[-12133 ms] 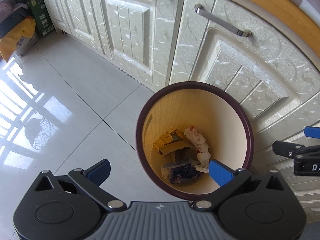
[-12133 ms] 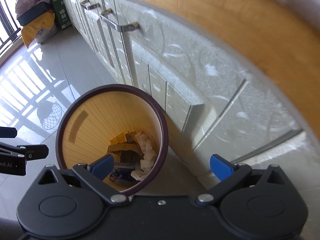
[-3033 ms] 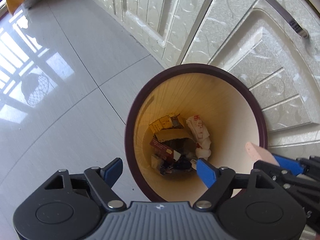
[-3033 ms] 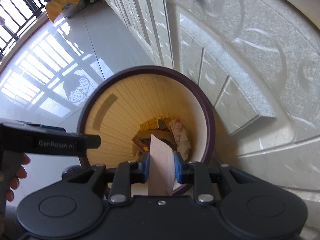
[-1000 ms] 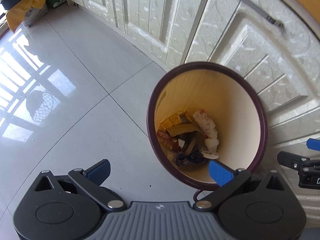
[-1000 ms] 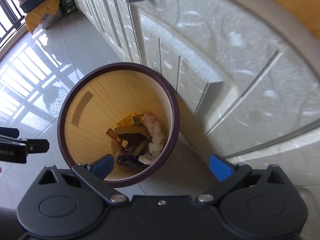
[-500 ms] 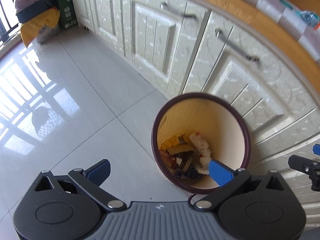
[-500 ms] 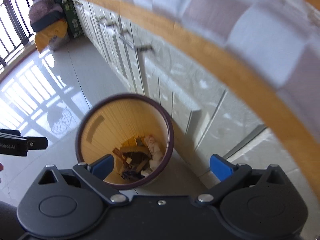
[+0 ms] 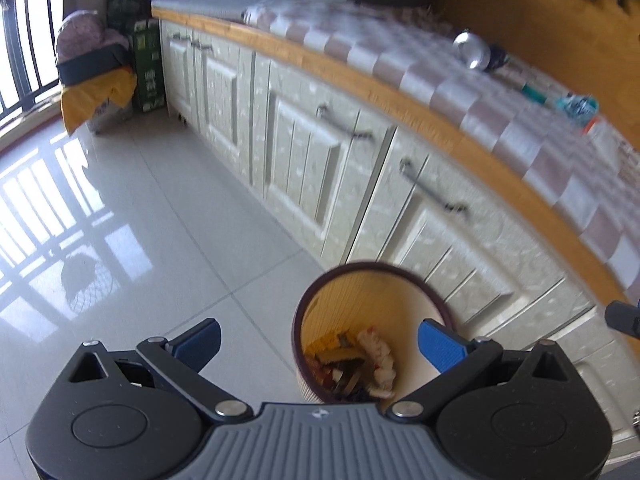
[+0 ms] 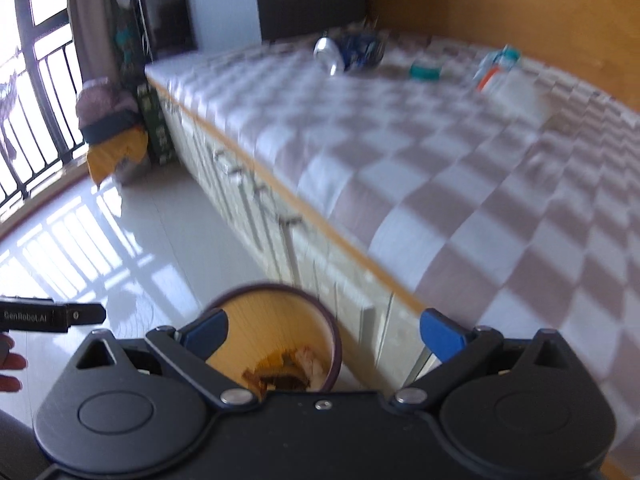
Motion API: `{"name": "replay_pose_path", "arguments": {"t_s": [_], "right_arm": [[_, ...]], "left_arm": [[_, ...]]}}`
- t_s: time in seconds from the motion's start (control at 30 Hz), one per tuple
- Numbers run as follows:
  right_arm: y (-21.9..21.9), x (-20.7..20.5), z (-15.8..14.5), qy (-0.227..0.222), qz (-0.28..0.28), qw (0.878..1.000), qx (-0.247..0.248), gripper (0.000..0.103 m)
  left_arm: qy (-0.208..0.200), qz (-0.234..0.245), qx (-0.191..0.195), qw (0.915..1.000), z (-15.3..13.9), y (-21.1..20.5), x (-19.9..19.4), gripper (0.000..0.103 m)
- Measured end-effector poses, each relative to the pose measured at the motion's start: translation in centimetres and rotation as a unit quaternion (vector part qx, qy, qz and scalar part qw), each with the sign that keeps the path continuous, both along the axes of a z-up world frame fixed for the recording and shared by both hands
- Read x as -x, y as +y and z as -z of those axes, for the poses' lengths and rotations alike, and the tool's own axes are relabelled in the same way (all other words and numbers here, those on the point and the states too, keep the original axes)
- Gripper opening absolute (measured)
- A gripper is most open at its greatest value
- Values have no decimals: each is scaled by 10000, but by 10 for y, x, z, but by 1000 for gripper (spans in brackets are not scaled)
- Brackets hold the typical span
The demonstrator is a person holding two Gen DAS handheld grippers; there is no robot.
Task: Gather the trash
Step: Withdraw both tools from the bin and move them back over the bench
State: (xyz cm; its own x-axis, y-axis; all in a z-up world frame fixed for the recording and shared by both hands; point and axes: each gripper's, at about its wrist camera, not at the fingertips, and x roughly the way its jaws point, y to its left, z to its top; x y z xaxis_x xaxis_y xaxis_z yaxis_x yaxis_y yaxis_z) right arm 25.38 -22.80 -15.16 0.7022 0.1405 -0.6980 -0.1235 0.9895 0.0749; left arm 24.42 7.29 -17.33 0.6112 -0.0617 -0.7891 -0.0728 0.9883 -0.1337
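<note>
**Reaching for the next piece of trash with both grippers empty**

Hovering above a tiled floor, the left gripper (image 9: 318,340) has its blue fingers spread wide with nothing between them. The right gripper (image 10: 323,330) is spread wide and empty too.

A round waste bin (image 9: 432,302) with a dark rim stands on the floor just beside pale cabinet doors (image 9: 304,168), at about 6 o'clock in both views. Paper and cardboard scraps (image 9: 352,364) lie at its bottom.

The remaining trash sits on a checkered countertop (image 10: 460,184), well apart from the bin. In the right wrist view, a crushed can (image 10: 350,54) lies at about 12 o'clock, a small teal item (image 10: 425,71) just beside it, and a plastic bottle (image 10: 496,65) at about 1 o'clock. All are blurred.

Judging from this, the next move is a reach across the counter. The can lies on its side, so a grazing finger could roll it away. The bottle looks light and slippery and might squirt from a pinch near its end. A release short of the bin's rim would drop the item on the floor.
</note>
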Motion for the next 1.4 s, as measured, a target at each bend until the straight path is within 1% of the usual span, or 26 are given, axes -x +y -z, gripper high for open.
{"name": "replay_pose_path", "arguments": {"t_s": [0.17,0.3,0.47,0.63,0.77,0.9,1.0,1.1,1.2,1.3,1.4], "right_arm": [[-18,8,-32,-583,228,9980,-94,103],[-33,11,-52,-1086,447,9931,-27,103],[-54,9,-68,-1670,773,9829,-33,103],[-70,-5,-75,-2021,1124,9728,89,103],[-79,-22,-79,-2249,1325,9653,108,103],[-89,-44,-77,-2311,1358,9634,96,103],[-99,-61,-75,-2321,1341,9633,102,103],[-113,-82,-70,-2205,1322,9664,79,103],[-134,-105,-64,-2108,1393,9676,16,103],[-155,-128,-57,-1977,1501,9687,-2,103],[-180,-154,-45,-1742,1589,9712,-331,103]], "left_arm": [[-501,73,-33,9987,-30,-12,2,103],[-991,127,7,9950,-57,-23,1,103],[-1643,220,84,9861,-87,-42,-4,103],[-2137,360,140,9761,-105,-70,-18,103],[-2430,437,274,9686,-114,-89,-37,103],[-2723,601,221,9601,-121,-107,-61,103],[-2929,807,102,9527,-123,-119,-82,103],[-3095,1076,-22,9448,-122,-129,-105,103],[-3165,1345,-174,9388,-114,-140,-133,103],[-3206,1621,-497,9319,-103,-154,-164,103],[-3098,1985,-916,9253,-87,-172,-197,103]]}}
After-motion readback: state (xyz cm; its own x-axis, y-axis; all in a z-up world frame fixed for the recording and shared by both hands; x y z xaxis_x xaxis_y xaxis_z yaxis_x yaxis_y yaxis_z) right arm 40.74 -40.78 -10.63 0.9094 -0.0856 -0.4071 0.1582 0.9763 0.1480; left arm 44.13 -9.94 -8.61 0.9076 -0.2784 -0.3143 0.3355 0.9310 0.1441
